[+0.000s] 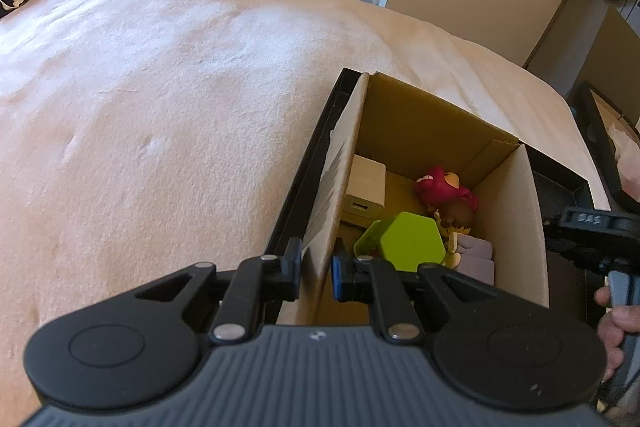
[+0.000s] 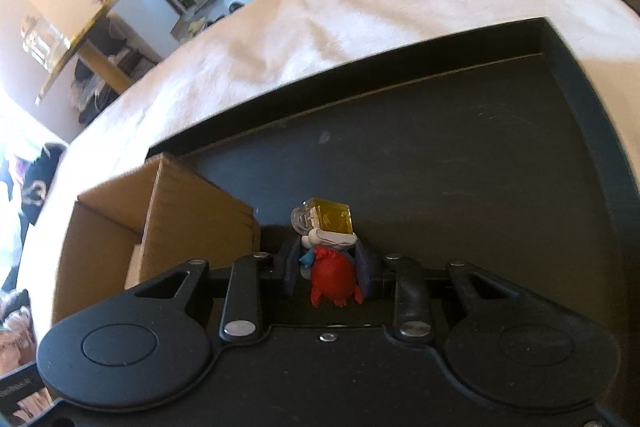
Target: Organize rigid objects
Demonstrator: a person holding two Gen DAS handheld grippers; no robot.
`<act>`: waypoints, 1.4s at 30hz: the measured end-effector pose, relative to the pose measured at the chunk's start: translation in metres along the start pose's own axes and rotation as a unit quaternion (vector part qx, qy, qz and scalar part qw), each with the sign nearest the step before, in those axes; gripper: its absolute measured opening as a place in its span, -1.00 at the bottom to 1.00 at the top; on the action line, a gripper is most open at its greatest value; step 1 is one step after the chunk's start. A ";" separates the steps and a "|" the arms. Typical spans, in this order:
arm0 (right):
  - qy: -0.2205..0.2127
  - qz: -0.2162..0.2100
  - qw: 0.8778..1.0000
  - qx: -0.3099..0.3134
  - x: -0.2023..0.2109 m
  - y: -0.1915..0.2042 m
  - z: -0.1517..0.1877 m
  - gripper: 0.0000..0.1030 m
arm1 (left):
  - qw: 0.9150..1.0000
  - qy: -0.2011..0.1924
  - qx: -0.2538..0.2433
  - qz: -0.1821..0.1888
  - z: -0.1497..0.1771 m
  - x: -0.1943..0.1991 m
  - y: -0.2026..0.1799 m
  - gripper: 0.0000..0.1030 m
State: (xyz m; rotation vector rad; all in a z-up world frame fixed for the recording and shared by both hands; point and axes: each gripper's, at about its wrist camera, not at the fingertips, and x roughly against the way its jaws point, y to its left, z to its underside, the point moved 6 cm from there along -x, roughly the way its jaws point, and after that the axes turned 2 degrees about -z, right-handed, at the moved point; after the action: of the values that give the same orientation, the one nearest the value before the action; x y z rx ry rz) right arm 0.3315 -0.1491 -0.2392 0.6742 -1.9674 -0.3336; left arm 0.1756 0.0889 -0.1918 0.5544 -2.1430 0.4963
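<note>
My left gripper point(image 1: 316, 263) is shut on the left wall of an open cardboard box point(image 1: 420, 131), one pad outside and one inside. In the box lie a white charger point(image 1: 366, 187), a red figure point(image 1: 440, 187), a green hexagonal case point(image 1: 412, 241) and a lavender piece point(image 1: 476, 255). The box stands in a shallow black tray point(image 2: 440, 155). My right gripper point(image 2: 328, 267) is shut on a small toy figure point(image 2: 332, 279) with a red body, a yellow cube and a clear knob on top. It hangs just right of the box point(image 2: 192, 211), over the tray floor.
The tray rests on a bed with a cream blanket point(image 1: 160, 107). A hand point(image 1: 612, 323) holds the right tool's grey handle at the far right of the left wrist view. Another dark tray point(image 1: 600, 131) sits beyond the bed's right edge.
</note>
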 end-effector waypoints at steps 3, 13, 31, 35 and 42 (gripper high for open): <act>-0.015 -0.006 1.000 0.001 0.013 0.004 -0.006 -0.44 | 1.000 0.000 -0.001 0.000 0.000 0.000 0.000 -0.73; -0.056 -0.043 0.997 0.037 0.045 0.044 -0.032 -0.44 | 1.000 -0.002 -0.005 0.005 -0.001 0.000 0.000 -0.74; -0.031 -0.078 0.992 0.094 0.030 0.117 -0.020 -0.44 | 0.999 0.000 0.001 0.032 -0.005 -0.002 0.006 -0.72; -0.018 -0.082 0.991 0.104 0.023 0.130 -0.008 -0.43 | 0.999 0.002 -0.004 0.038 -0.006 -0.003 0.008 -0.72; -0.003 -0.087 0.990 0.107 0.018 0.138 0.006 -0.37 | 0.999 0.006 -0.004 0.045 -0.005 -0.003 0.007 -0.71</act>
State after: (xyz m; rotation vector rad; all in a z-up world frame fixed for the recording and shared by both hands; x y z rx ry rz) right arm 0.2763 -0.0489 -0.1598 0.9874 -1.9711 -0.2312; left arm 0.1766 0.0983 -0.1929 0.4518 -2.1648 0.5378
